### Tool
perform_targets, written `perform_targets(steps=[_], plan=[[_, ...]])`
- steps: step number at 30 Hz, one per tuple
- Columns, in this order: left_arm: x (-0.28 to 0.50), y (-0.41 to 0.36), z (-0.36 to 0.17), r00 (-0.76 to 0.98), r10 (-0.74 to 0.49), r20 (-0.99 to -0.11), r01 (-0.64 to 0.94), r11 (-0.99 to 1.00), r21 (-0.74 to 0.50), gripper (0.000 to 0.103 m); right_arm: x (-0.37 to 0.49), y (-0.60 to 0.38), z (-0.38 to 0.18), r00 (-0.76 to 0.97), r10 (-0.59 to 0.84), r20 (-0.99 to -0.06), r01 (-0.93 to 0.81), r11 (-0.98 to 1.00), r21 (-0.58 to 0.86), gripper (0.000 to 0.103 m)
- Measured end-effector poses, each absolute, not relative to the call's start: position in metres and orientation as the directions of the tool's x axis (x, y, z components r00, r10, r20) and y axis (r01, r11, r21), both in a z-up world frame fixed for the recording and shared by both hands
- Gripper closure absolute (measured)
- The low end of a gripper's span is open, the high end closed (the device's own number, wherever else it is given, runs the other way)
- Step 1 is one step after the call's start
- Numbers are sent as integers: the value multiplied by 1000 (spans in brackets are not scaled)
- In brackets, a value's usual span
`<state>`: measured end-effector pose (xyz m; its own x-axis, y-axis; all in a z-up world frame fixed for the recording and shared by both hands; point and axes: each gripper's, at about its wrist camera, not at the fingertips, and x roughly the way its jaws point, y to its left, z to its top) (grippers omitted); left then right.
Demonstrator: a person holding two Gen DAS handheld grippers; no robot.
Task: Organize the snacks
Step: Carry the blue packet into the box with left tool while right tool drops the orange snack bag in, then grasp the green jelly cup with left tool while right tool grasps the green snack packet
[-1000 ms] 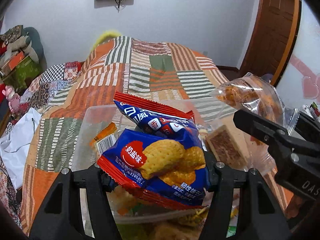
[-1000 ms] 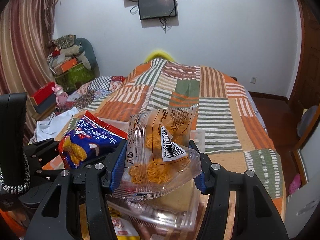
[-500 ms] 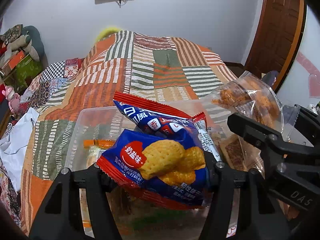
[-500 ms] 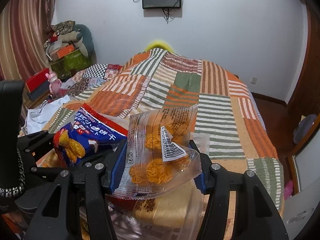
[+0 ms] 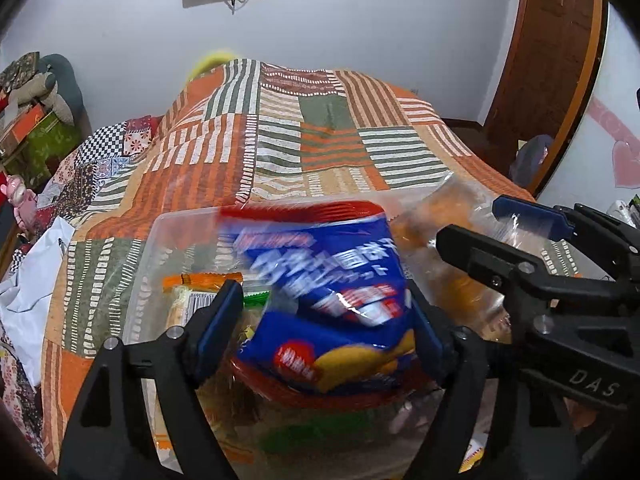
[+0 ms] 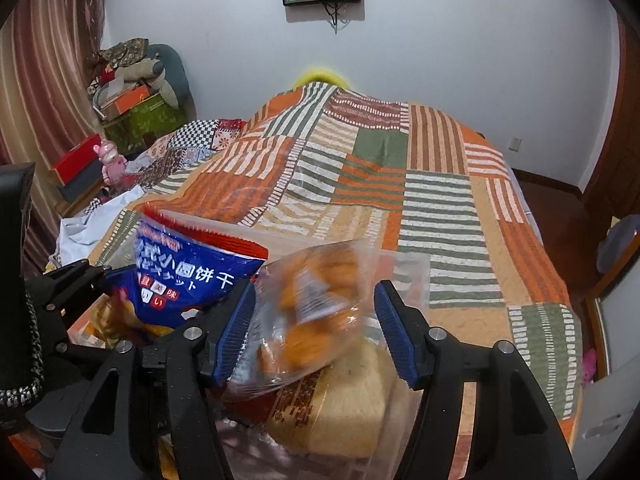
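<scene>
And there's the release! A second ago the left hand-held gripper had the blue biscuit packet pinched flat and sharp in the picture; now its jaws are opening, the left pad stands clear of the wrapper, and the packet is a blur, tipping forward between the fingers with its red-edged top swung toward the bed. Only the right side of the packet lies against the other pad. It sits right over the clear plastic bin, which rests on the patchwork bedspread and already carries an orange-ended wrapper and other packets. My read: this snack is being dropped into the bin, one item filed.

Over to the right, same story, slightly behind. The right hand-held gripper was clamping the clear bag of orange snacks by both sides half a second back; its jaws are opening too. The bag has slumped and blurred, leaning on the left blue pad, while a gap shows between it and the right pad. It hangs just above a pale bread-like packet lying in the bin. Judging by that, both snacks land in the bin together, and both grippers go free for whatever is left to sort.
</scene>
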<state>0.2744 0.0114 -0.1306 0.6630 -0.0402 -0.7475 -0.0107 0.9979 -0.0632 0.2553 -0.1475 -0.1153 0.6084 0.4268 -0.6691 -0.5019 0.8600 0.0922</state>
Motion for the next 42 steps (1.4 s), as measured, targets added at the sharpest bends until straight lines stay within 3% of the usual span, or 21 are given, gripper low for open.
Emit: perform_targets(steps=[24,35,42], plan=[[189,46,-77,709,-50,-703,-23,995,-94,23,184,-175,-74,651,493,-577,-534,838,114,40],[157,65,-108,656,13,-754,-60,998,-35,23,162,-180,-104,615,492,-616,-533,835,134,38],[152,77,-143,597,-20,-802,-75,994,-80,23,159,-188,-134,557,480,-677,-514,840,173,38]])
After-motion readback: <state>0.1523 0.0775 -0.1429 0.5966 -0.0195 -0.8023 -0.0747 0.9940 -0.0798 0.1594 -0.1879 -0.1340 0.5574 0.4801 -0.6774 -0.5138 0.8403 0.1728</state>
